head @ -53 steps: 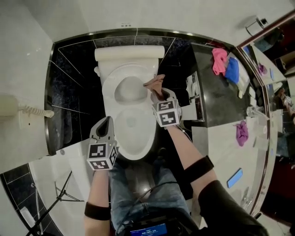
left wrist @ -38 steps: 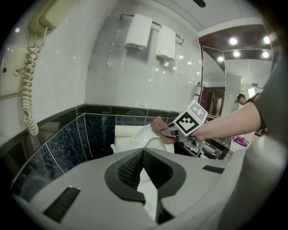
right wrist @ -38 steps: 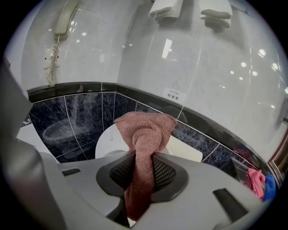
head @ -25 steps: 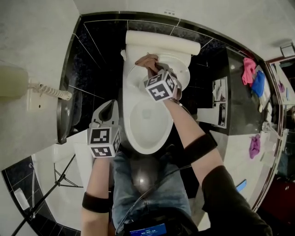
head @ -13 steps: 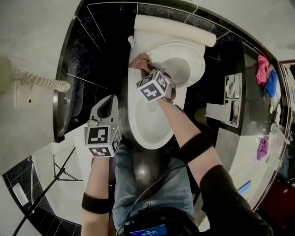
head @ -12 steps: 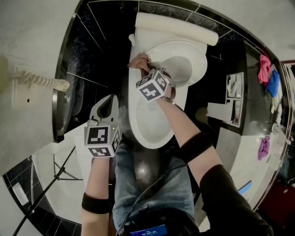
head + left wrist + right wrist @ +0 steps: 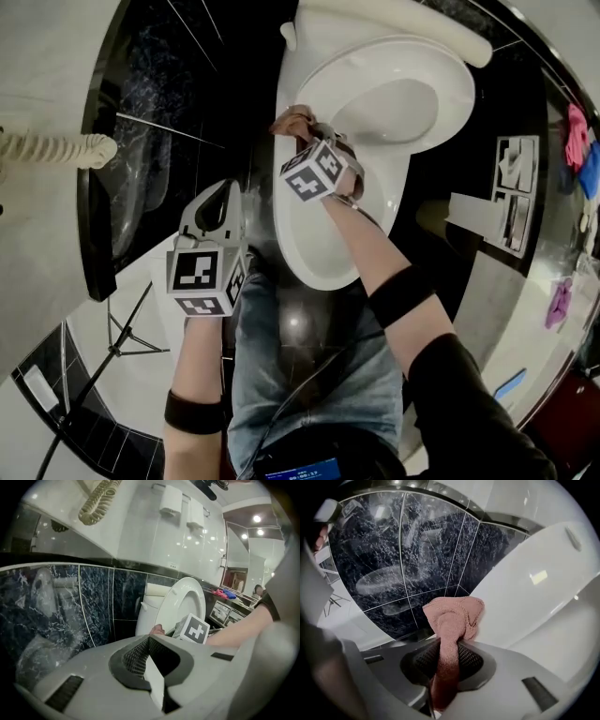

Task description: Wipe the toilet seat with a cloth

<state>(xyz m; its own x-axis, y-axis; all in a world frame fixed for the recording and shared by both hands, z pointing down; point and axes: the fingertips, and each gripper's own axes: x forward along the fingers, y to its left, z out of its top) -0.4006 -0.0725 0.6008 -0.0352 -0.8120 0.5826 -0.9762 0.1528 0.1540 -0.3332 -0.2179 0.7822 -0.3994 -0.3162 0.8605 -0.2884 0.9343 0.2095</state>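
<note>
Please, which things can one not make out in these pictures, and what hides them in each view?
- Whether the cloth touches the toilet: in the head view the right gripper covers the spot; in the right gripper view the bunched cloth hides it.
- The toilet tank: head view, cut off by the top edge.
- The coloured things on the counter: head view, too small, at the right edge.

The head camera sits above the person and faces steeply down on the toilet (image 7: 314, 248). The camera on the left hand-held gripper (image 7: 228, 192) sits low beside the bowl, facing it along the jaws. The camera on the right hand-held gripper (image 7: 307, 131) sits close against the rim. All three views share the toilet and the black tiled wall (image 7: 417, 550).
</note>
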